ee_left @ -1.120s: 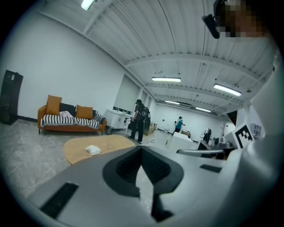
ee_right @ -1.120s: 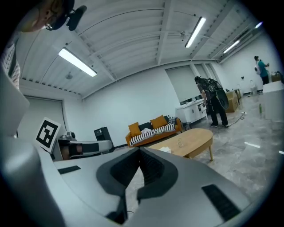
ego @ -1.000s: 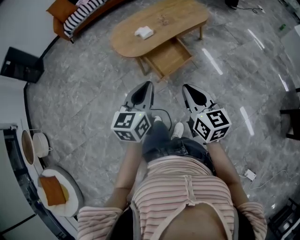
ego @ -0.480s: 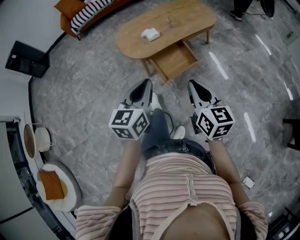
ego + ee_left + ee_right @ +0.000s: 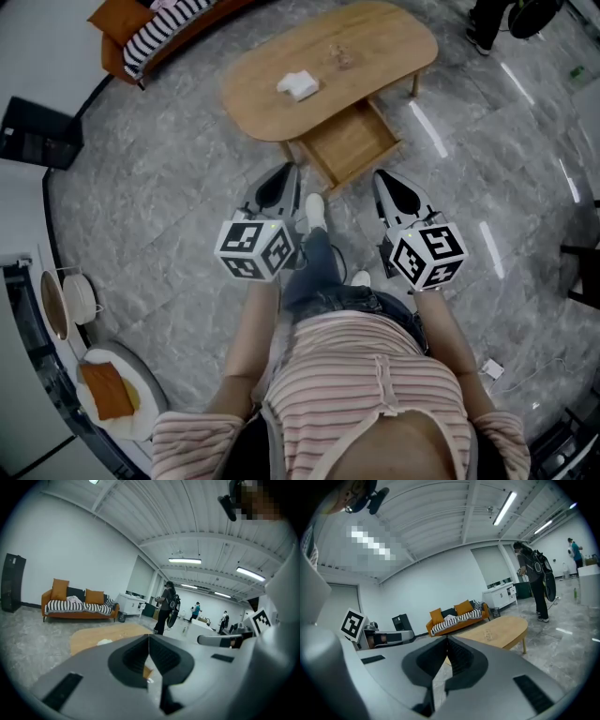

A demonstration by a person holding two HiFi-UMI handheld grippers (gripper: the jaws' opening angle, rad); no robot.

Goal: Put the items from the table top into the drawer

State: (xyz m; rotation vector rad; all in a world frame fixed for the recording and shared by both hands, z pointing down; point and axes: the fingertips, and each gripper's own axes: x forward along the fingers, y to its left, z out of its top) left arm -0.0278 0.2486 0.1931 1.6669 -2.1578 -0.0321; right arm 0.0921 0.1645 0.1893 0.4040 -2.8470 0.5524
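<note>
Person is standing on the grey floor (image 5: 169,178), facing a wooden table (image 5: 384,37) and holding one gripper in each hand, both pointing toward it and well short of it.

Left gripper (image 5: 288,172): fingers are pressing together at the tips, nothing between them. Right gripper (image 5: 379,176): same, fingers are meeting at the tips and gripping nothing. The marker cubes are sitting at the rear of each gripper, just in front of the person's striped top (image 5: 375,394).

A white packet (image 5: 297,85) is lying on the table top toward its left end. A small clear thing (image 5: 342,53) is sitting nearer the middle, closer to the far edge and apart from the packet; too small to say what it is.

The drawer (image 5: 352,141) is hanging pulled out under the near edge of the table, its wooden bottom showing, between the table and the gripper tips.

An orange sofa (image 5: 131,23) with a striped blanket is standing beyond the left end of the table. In the left gripper view another person (image 5: 165,606) with a backpack is standing past the table's far end.
</note>
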